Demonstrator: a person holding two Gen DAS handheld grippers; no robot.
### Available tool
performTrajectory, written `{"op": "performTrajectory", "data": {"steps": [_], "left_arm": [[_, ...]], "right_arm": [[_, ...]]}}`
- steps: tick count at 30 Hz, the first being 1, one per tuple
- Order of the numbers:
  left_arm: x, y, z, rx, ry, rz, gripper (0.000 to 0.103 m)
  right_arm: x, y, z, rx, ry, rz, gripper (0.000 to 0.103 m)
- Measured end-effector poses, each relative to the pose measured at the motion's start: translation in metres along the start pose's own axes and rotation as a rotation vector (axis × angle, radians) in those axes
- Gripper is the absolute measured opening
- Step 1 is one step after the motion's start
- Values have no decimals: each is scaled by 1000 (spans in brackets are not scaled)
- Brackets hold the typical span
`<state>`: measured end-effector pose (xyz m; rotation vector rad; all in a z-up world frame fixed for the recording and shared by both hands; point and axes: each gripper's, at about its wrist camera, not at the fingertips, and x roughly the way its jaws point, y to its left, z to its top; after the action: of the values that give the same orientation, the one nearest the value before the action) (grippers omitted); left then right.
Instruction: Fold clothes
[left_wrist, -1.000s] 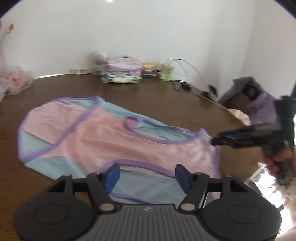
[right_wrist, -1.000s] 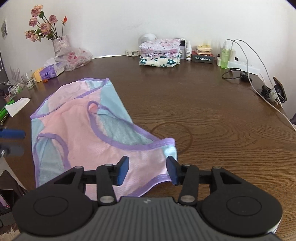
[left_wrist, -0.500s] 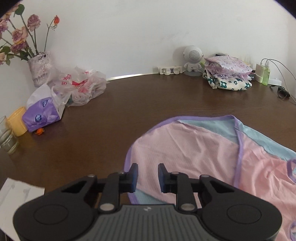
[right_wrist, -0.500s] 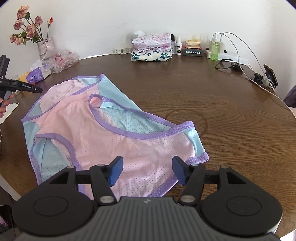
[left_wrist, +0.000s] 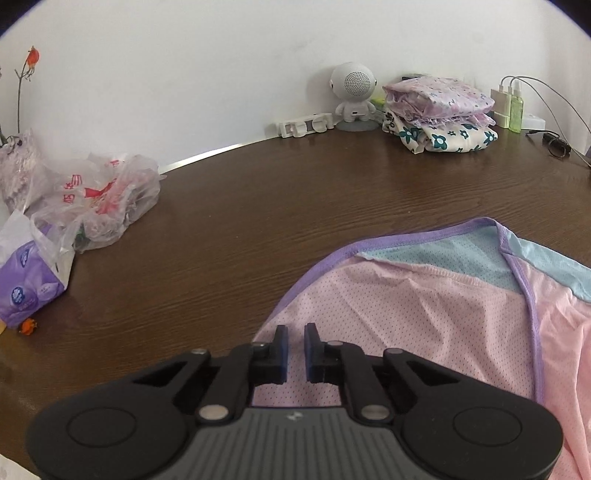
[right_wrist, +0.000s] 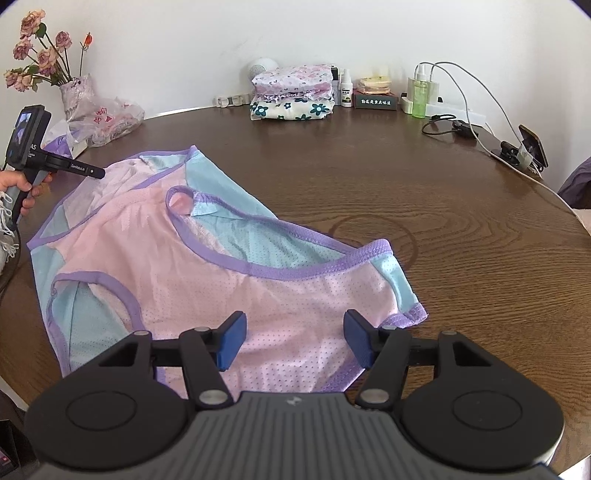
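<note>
Pink and blue vest top (right_wrist: 221, 266) with purple trim, spread flat in the middle of a brown wooden table (right_wrist: 406, 166), not yet folded.

Left claw (left_wrist: 297, 347) over the top's left corner, jaws closing, only a narrow gap left. Pink mesh cloth visible in that gap. Cannot tell whether the cloth is pinched yet or merely lying underneath. In the right wrist view, the same claw (right_wrist: 99, 171) held by a hand (right_wrist: 22, 184), tip at the pale, slightly raised corner of the top.

Right claw (right_wrist: 291, 341) wide open just above the near hem, pink cloth between and below the pads, nothing gripped.

Step in hand, by judgement: taking hold of two edges before the first fold. Next move probably: finishing the left pinch, lowering and closing the right claw on the hem, then lifting both edges together and carrying them across.

Compared with a second ago: left claw then wide open over the near hem, facing the right claw; now at the far left corner, close to the plastic bag (left_wrist: 103, 195), almost closed. Right claw a little wider and lower over the hem. Top itself unmoved.
</note>
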<state>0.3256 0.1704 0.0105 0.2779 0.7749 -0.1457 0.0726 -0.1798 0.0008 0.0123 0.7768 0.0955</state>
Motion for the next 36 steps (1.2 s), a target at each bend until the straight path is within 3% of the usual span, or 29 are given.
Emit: {"op": "performTrajectory", "data": {"steps": [6,11,16,21,25,28,30,32,36], "left_arm": [[-17,-17,-17,31,25,102,4],[-46,-52,-48,110,46,238,1],[-82,-92,-81,169,75,301,0],[-117,-134,-111,238,89,326,0],[-138,-159,-126,272,96,329,0],[-149,-166,-130,270,111,297,0],[-154,-158,-125,219,122,256,3],[-154,-145,-116,153,117,220,12],[-146,-130,-101,68,96,232,17]], "right_arm": [[7,-17,9,-39,28,-48,60],[21,-48,28,-80,68,-17,64],[43,-78,54,-148,96,40,70],[69,-104,79,-180,110,35,70],[81,-118,93,-133,109,47,70],[62,-120,91,-92,46,65,70],[46,-121,85,-78,8,83,70],[27,-119,75,-80,-22,108,70],[6,-108,50,-85,-21,124,70]]}}
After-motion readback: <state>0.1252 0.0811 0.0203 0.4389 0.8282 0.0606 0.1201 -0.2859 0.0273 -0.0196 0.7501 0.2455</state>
